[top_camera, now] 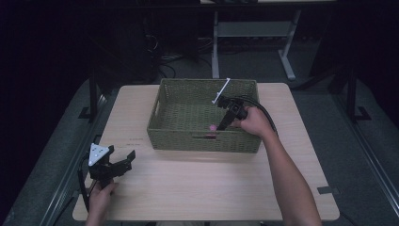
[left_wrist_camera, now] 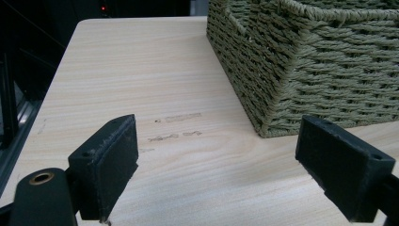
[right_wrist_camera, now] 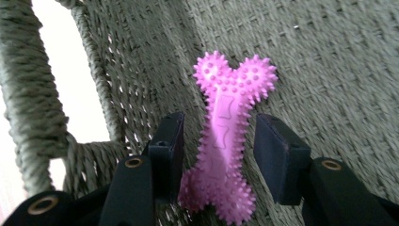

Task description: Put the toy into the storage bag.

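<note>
A pink spiky bone-shaped toy (right_wrist_camera: 227, 113) lies on the woven floor of the green basket (right_wrist_camera: 329, 56), close to the near wall with its handle slot. My right gripper (right_wrist_camera: 219, 150) straddles the toy, and a thin gap shows between each pad and the toy, so it is open. From above, the right gripper (top_camera: 221, 123) reaches down into the basket (top_camera: 202, 141) near its front wall, with the toy (top_camera: 212, 127) at its tips. My left gripper (top_camera: 123, 159) rests open and empty over the table's front left. In its own view the left gripper (left_wrist_camera: 216, 169) faces the basket's corner (left_wrist_camera: 320, 61).
The light wooden table (top_camera: 211, 179) carries the basket at its back middle. A white strip (top_camera: 221, 90) leans on the basket's far rim. A black cable (top_camera: 263, 110) trails from the right gripper. Dark floor and a desk frame (top_camera: 215, 47) lie beyond the table.
</note>
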Demonstrator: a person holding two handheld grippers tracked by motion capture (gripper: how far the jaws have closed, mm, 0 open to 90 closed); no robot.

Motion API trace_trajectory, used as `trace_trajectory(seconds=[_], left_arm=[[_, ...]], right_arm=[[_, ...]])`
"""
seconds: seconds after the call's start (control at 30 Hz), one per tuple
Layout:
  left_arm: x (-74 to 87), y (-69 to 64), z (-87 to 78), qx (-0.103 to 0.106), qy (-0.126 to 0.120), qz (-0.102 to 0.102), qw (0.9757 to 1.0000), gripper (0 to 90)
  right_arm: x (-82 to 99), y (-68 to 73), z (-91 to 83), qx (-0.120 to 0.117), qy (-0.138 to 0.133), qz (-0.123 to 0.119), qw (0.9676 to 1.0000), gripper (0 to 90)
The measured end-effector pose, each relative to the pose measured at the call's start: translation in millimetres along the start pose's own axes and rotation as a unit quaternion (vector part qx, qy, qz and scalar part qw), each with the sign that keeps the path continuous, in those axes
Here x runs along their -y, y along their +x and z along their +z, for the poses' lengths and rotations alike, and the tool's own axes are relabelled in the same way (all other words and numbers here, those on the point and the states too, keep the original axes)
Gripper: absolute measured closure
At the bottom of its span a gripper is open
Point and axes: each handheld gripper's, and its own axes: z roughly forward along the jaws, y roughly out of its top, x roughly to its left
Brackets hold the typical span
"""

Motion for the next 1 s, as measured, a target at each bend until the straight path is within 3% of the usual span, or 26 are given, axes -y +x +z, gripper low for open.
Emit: trace_trajectory(seconds=[0.23, 1.0], left_arm=[[0.1, -1.6, 1.5, 0.002, 0.000, 0.002, 1.0000, 12.9], [-0.5, -2.8, 2.1, 0.004, 0.001, 0.003, 1.0000, 12.9]], right_arm=[[7.9, -1.2, -7.3, 0.000, -0.016, 0.009, 0.9998, 47.1], [13.9, 4.6, -25.1, 0.019, -0.033, 0.011, 0.9992, 44.0]])
